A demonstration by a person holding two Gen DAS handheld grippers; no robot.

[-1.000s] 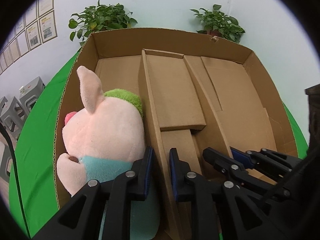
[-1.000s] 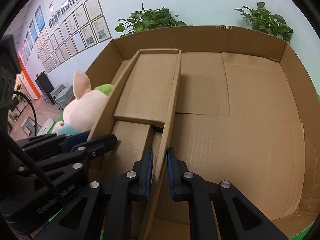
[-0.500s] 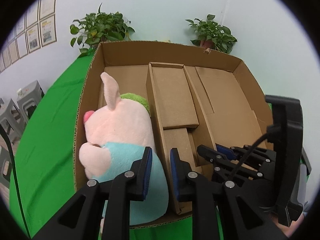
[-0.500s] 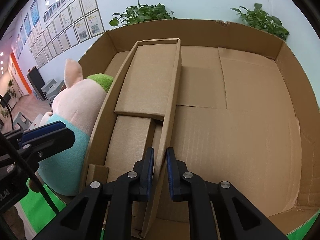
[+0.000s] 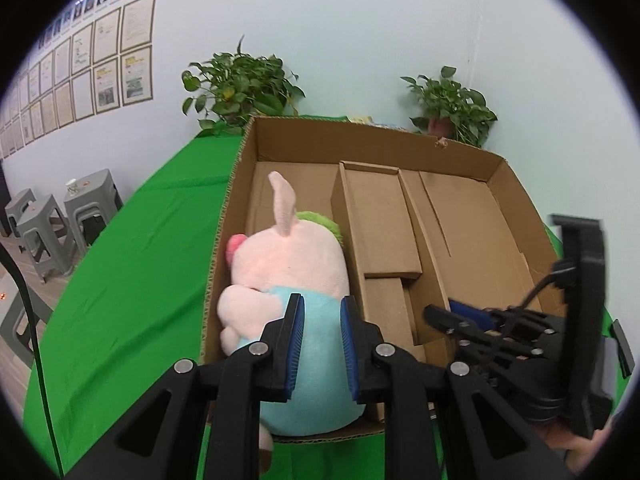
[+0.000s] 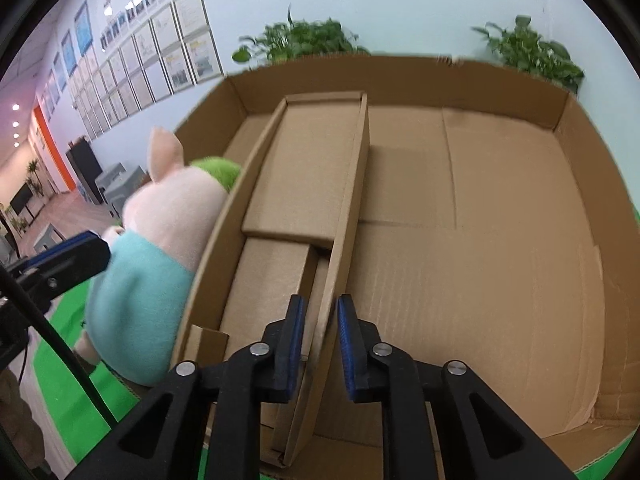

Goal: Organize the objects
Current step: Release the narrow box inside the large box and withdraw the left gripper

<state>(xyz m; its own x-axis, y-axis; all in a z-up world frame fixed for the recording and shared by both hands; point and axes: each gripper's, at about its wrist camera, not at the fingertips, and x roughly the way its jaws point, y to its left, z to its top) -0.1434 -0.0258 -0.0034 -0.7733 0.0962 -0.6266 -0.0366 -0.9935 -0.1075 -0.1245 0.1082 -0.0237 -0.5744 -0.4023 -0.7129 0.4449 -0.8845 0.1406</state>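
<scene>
Right gripper [image 6: 318, 344] astride cardboard divider [image 6: 344, 216]

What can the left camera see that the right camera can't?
Only the left view shows the grey stools, the right gripper's whole body and the pig's red snout. Only the right view shows the orange pillar and the divider between loosened jaws. Both share the box, pig, plants and green cloth.

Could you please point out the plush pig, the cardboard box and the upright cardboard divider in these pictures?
plush pig [image 5: 292, 264], left wrist view, on its pink head.
cardboard box [image 5: 360, 140], left wrist view, on its far wall.
cardboard divider [image 6: 352, 200], right wrist view, on its tall right panel.
</scene>
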